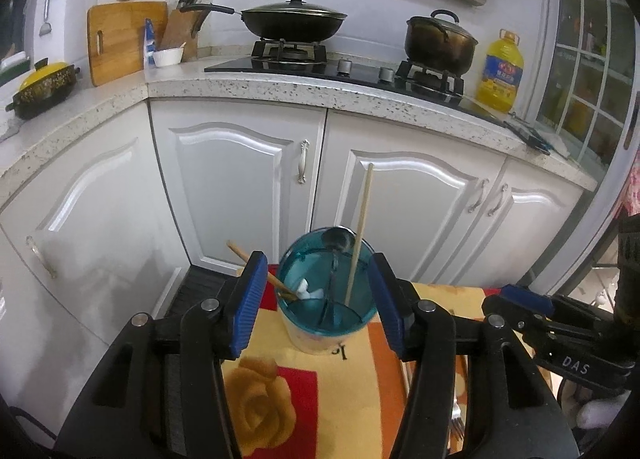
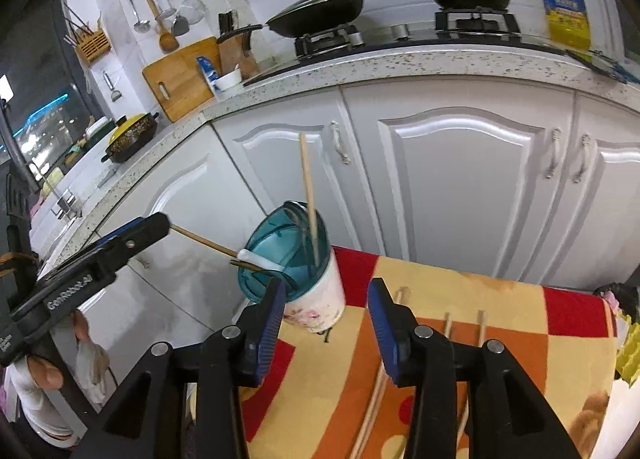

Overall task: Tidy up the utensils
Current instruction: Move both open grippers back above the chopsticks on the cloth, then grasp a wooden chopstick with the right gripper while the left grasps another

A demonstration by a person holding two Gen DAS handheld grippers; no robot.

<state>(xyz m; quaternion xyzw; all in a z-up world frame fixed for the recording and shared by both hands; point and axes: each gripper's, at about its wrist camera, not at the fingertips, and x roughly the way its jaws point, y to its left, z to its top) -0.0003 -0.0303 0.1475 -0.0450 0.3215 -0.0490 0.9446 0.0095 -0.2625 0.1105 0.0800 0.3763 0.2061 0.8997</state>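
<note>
At the far left of the right wrist view, around 9 o'clock, the left gripper (image 1: 319, 257) shows side-on, and a slanting chopstick (image 2: 208, 245) runs from behind its tip down to the holder's rim. Its own camera shows its blue pads (image 1: 248, 299) spread wide, one on each side of the utensil holder (image 1: 326, 319) without touching it. The slanting chopstick passes behind the pad at 9 o'clock; I cannot tell whether the two touch.

The holder, a white cup with a clear teal divided insert, stands at the near-left corner of the patterned cloth (image 2: 500, 319) that covers the table. Its contents, left to right in the left wrist view:
- the slanting chopstick, leaning out over the rim toward 10 o'clock
- a white ceramic spoon (image 1: 308, 291), low inside
- a metal spoon (image 1: 338, 239), bowl up at the far rim
- an upright chopstick (image 1: 360, 231), tilted slightly toward 1 o'clock

Right of the holder, the right gripper (image 2: 327, 283) hangs over the cloth with its fingers far apart and nothing between them; the holder sits just beyond its 9 o'clock finger. Loose chopsticks (image 2: 482, 323) lie on the cloth past and under its 3 o'clock finger. A fork (image 1: 457, 427) lies on the cloth at 5 o'clock in the left wrist view.
</note>
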